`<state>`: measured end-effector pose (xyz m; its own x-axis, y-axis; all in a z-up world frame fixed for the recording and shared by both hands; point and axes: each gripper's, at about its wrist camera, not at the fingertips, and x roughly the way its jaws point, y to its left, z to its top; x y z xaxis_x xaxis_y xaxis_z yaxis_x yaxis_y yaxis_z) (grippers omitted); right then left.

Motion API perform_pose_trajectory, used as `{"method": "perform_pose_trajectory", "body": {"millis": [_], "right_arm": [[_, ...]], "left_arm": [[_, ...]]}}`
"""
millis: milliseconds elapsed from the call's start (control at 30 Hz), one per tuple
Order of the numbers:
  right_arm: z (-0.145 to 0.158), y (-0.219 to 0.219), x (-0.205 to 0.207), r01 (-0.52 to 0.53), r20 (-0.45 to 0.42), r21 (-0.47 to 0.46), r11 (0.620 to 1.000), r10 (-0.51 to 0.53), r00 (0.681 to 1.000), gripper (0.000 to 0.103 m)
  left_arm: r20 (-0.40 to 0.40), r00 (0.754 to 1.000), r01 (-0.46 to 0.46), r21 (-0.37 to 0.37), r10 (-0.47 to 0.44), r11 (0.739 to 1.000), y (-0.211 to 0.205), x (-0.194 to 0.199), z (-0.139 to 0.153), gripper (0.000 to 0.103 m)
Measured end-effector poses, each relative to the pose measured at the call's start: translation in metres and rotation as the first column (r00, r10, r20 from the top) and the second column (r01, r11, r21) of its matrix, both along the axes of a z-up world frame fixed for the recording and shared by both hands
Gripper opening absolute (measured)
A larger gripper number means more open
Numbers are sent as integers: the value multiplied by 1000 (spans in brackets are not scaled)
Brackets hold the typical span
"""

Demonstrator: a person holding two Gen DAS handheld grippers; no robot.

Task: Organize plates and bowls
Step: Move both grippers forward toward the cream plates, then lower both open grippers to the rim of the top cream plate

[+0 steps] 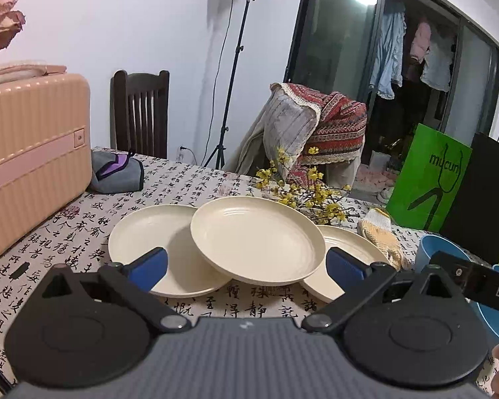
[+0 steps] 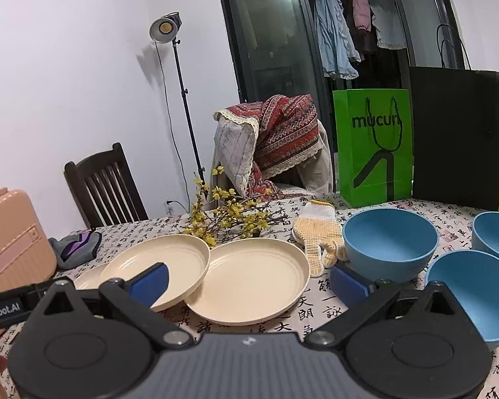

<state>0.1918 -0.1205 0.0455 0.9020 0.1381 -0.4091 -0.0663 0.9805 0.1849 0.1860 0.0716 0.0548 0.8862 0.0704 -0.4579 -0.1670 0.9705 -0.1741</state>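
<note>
Left wrist view shows the left gripper [image 1: 246, 267] with its 2 blue-tipped fingers [image 1: 149, 266] spread wide apart, holding nothing, just above a table [image 1: 83, 232] covered in a cloth printed with black characters. All places below are given from the middle plate [image 1: 256, 236], a cream plate that sits tilted, its edges resting on the 2 plates beside it. To its left lies the left plate [image 1: 146, 236], flat on the cloth and partly under it; to its right lies the right plate [image 1: 349, 246], also partly under it. Behind the middle plate is a sprig of yellow flowers [image 1: 302, 193], and behind and to the right a knitted work glove [image 1: 379, 232]. Far left of it stands a pink suitcase [image 1: 33, 159], with a grey and purple pouch [image 1: 116, 173] between them. Right wrist view shows the right gripper [image 2: 249, 282] likewise with fingers [image 2: 347, 286] set wide apart and empty, hovering near the right plate's front edge. Right of the plates, past the glove, stand 3 blue bowls, upright and close together: the far bowl [image 2: 389, 242], the near bowl [image 2: 472, 292] and the edge bowl [image 2: 495, 232]. Behind the bowls stand a green paper bag [image 2: 372, 146] and a black bag [image 2: 459, 136].
</note>
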Motion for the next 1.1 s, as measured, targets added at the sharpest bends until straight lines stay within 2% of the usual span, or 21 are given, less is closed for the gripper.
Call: {"method": "perform_pose_trajectory", "body": {"millis": [533,900,1100], "right_arm": [[12,-6,37,26,0,3,1000,-26,1000,103],[6,-5,77,34,-36,-31,999,-35,999,103],[-1,0,96,4,-62,-9,1000,-4,998,103]], "left_arm": [[-24,999,-42,-36,42,998,-2,43,3,103],[-50,995,-86,-26,84,996,7,79,-2,103],[-68,992,-111,-25,109,994,15,98,-3,103]]}}
